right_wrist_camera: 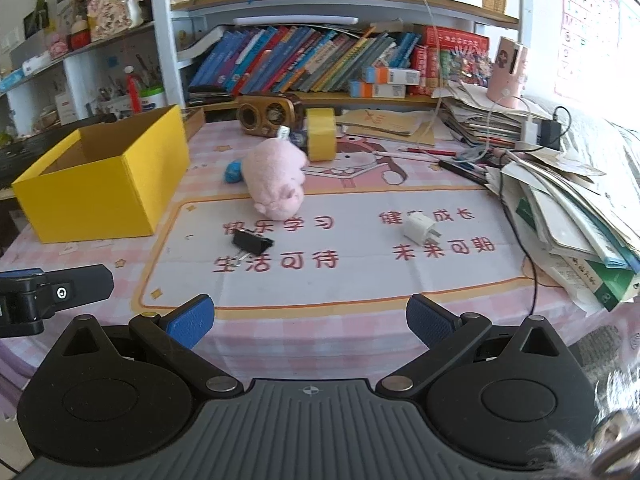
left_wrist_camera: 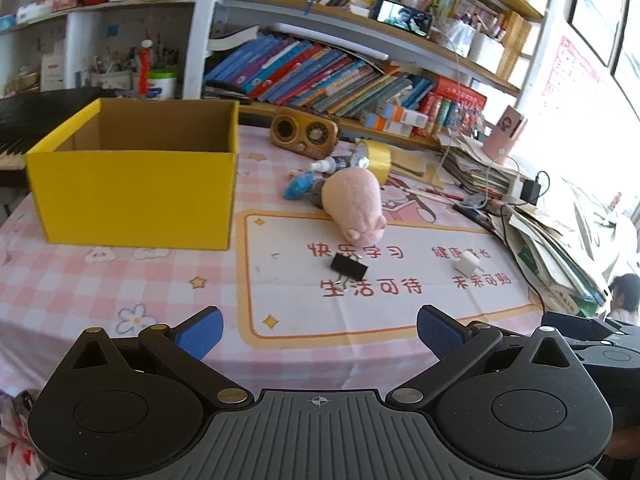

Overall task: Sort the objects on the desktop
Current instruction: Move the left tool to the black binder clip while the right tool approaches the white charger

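Yellow cardboard forms the open box (left_wrist_camera: 132,184) seen at ten o'clock in the left wrist view, and what shows of its inside holds nothing, though the floor is hidden behind the front wall. No object is held by the left gripper (left_wrist_camera: 320,334), whose blue pads are spread wide above the tablecloth (left_wrist_camera: 120,280). The black binder clip (left_wrist_camera: 349,267) lies just past twelve o'clock, the white plug adapter (left_wrist_camera: 467,263) at one o'clock, and the pink plush pig (left_wrist_camera: 356,206) further out near twelve, with a blue item (left_wrist_camera: 298,186), a small bottle (left_wrist_camera: 328,165) and a roll of yellow tape (left_wrist_camera: 376,158) behind it. In the right wrist view the right gripper (right_wrist_camera: 310,320) is likewise spread and empty. The clip (right_wrist_camera: 252,242) is found at eleven o'clock, the adapter (right_wrist_camera: 420,228) at one, the pig (right_wrist_camera: 276,178) near twelve and the box (right_wrist_camera: 104,184) at ten, well apart from all of them. Sorting is judged not to have started: every loose object is left on the cloth, and each one remains to be lifted and placed, presumably in the box.
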The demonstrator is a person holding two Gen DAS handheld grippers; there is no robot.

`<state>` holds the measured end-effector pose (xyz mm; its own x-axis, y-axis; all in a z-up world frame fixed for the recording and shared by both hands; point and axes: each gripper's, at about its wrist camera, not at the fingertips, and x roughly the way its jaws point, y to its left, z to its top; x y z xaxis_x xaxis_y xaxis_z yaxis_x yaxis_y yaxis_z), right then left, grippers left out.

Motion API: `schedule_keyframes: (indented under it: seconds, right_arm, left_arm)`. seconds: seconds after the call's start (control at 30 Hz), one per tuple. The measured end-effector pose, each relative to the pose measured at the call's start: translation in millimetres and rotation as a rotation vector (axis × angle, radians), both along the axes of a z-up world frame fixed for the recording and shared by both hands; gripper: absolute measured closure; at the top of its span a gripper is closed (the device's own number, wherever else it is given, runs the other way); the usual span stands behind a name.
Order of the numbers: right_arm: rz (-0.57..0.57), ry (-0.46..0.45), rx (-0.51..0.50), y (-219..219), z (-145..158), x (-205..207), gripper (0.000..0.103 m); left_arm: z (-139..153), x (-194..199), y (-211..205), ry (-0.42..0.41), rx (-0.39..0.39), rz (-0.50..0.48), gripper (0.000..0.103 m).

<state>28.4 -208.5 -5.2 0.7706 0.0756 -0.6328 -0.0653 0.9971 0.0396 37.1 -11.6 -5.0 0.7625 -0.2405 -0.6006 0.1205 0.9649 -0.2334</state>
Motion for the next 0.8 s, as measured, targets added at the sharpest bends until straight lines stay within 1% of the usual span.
schedule_keyframes:
  seconds: [0.47, 0.8]
  right_arm:
    - [-0.044, 0.045, -0.004, -33.4, -6.6, 36.0, 0.000]
    - [-0.029, 0.089, 0.018, -61.8, -17.3, 72.9, 0.000]
  left_arm:
    - [-7.3, 41.2, -33.9, 0.043, 0.021, -0.042, 0.000]
    - [-17.8, 74.4, -61.0, 0.086, 0.032, -0.051, 0.000]
